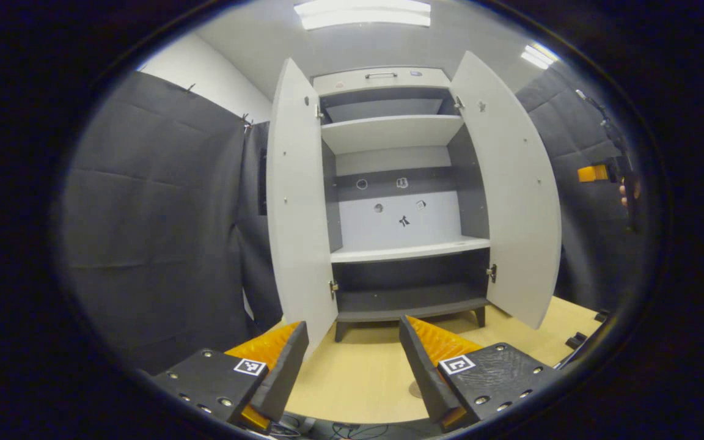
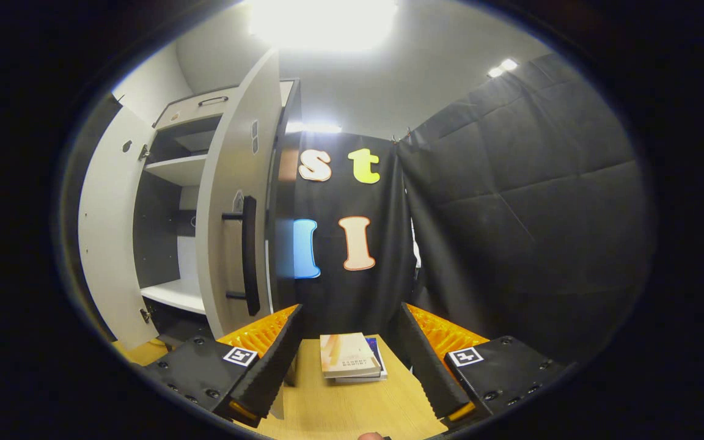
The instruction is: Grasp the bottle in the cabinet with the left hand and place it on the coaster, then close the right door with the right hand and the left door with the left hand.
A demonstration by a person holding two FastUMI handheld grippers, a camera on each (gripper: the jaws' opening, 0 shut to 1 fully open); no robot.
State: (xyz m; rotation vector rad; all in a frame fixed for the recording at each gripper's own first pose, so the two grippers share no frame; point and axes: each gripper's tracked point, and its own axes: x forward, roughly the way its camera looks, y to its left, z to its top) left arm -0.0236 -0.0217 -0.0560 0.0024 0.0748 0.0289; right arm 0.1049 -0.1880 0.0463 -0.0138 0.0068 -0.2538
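Note:
A tall grey cabinet (image 1: 388, 134) stands on the wooden table with both doors wide open: left door (image 1: 300, 201), right door (image 1: 511, 183). The shelves I can see are bare. My left gripper (image 1: 352, 327) is open in front of the cabinet, low over the table. A small round disc (image 1: 415, 389), perhaps the coaster, peeks out beside one finger. Far right, the right gripper (image 1: 596, 173) is held up by a hand. In the right gripper view my right gripper (image 2: 349, 311) is open, just right of the right door (image 2: 230, 214) and its dark handle (image 2: 248, 253).
Stacked books (image 2: 352, 357) lie on the wooden table (image 2: 340, 409) ahead of the right gripper. Black cloth walls close in on both sides. The left door (image 2: 107, 244) stands open beyond the shelves. Cables lie at the table's near edge (image 1: 327, 428).

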